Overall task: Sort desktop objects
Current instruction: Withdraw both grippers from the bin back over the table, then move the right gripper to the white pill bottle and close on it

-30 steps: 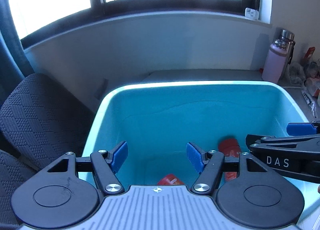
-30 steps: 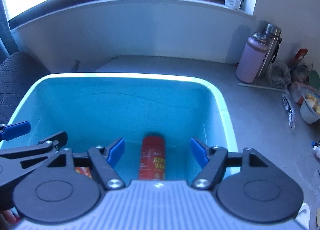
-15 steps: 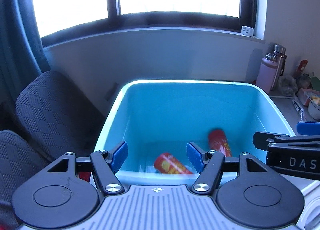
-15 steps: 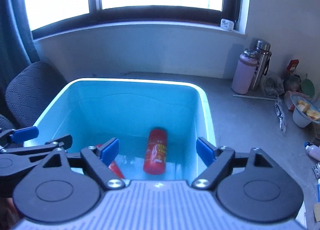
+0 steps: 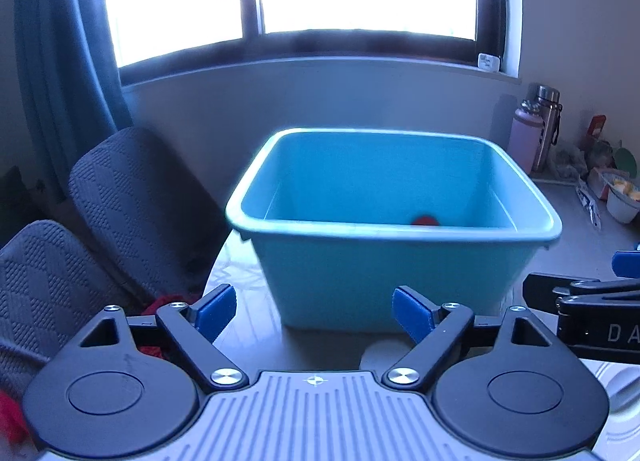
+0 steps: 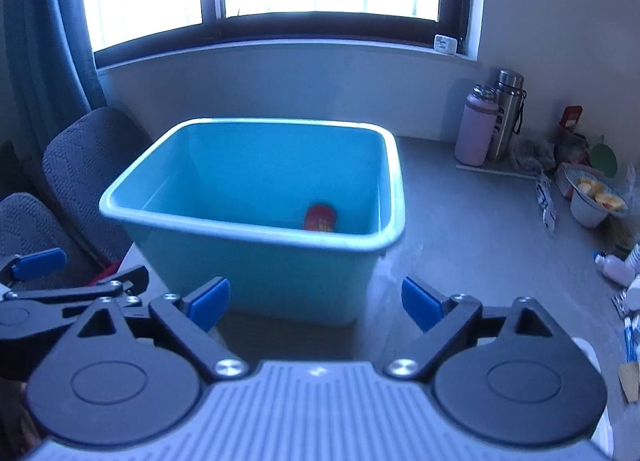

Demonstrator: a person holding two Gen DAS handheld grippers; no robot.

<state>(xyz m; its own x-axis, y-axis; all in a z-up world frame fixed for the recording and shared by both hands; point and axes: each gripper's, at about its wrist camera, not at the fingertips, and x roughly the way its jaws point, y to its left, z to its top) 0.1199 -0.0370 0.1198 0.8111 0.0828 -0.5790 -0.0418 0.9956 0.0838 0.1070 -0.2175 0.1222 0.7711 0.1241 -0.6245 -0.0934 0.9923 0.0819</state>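
Evidently both tools were empty: the left gripper (image 5: 314, 311) and the right gripper (image 6: 316, 303), each low in its frame, had their jaws opening with nothing between them. Centre frame stood the blue tub (image 6: 248, 227) on the grey desk (image 6: 460, 229), and a red bottle (image 6: 320, 217) lay on its side at the tub's bottom, near the right wall. That bottle looked like light, stiff plastic with a smooth, likely slippery label, so a pinch across its round body would suit. Small loose items (image 6: 616, 267) remained at the right edge, probably light too.
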